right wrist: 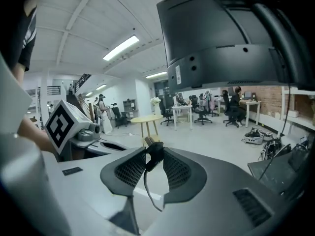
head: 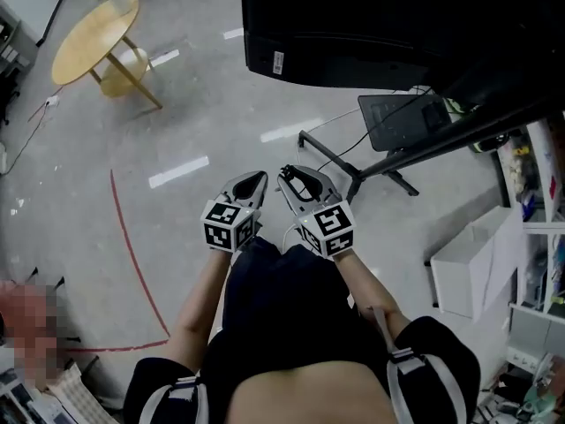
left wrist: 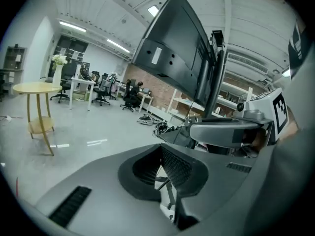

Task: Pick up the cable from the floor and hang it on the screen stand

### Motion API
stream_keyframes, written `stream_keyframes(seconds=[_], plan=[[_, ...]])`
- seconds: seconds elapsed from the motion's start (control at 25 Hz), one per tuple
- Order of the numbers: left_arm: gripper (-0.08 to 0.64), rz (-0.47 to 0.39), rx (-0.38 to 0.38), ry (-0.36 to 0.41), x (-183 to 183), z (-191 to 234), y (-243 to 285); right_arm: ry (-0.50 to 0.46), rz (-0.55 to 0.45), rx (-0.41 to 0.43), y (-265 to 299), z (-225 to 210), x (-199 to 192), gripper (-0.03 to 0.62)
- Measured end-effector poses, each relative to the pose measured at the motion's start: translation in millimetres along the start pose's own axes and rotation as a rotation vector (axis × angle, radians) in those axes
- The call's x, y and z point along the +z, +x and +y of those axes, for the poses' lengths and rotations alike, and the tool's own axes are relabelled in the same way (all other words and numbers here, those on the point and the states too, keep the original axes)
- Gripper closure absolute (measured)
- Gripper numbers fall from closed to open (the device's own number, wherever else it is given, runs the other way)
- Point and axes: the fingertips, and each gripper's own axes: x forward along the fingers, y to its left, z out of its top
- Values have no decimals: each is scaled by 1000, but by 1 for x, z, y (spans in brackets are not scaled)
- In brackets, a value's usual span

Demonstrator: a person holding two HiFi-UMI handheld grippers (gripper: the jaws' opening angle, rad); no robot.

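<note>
In the head view the person's two grippers are held close together over the grey floor [head: 221,122], each carrying a cube of black-and-white square markers that form patterns and not letters. The left gripper [head: 262,177] has its jaws drawn together at the tips; the right gripper [head: 287,177] sits just beside it. Ahead of them lies the base of the screen stand [head: 441,142], with the large black screen [head: 353,25] above it. A small white label [head: 278,62] on the screen's back has print too small to read. A round yellow table [head: 93,34] stands well apart at the upper left, and a red line [head: 132,254] curves across the floor. In the left gripper view the jaws meet at their tips with nothing between them. The screen rises on its stand at the upper right, and its white label shows no legible writing here either. In the right gripper view the jaws are closed on the dark end of the cable [right wrist: 147,181], pinched at the tips. The thin cord hangs down in a curve through the gap behind the tips, clear of the floor. The screen looms overhead, and its label shows only faint dark marks that I cannot read.
</note>
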Motion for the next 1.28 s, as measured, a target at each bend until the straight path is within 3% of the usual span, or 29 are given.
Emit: stream_keyframes(seconds=[0.16, 0.6, 1.0, 1.28], plan=[[552, 17, -112, 21, 6, -44, 22, 16, -19, -81, -34, -27, -2, 466], [552, 0, -275, 103, 16, -148, 52, 18, -88, -196, -127, -66, 0, 466], [552, 34, -396, 127, 6, -219, 72, 64, -131, -322, -200, -95, -18, 466], [552, 72, -538, 187, 30, -256, 90, 113, -182, -448, -226, -131, 1, 466]])
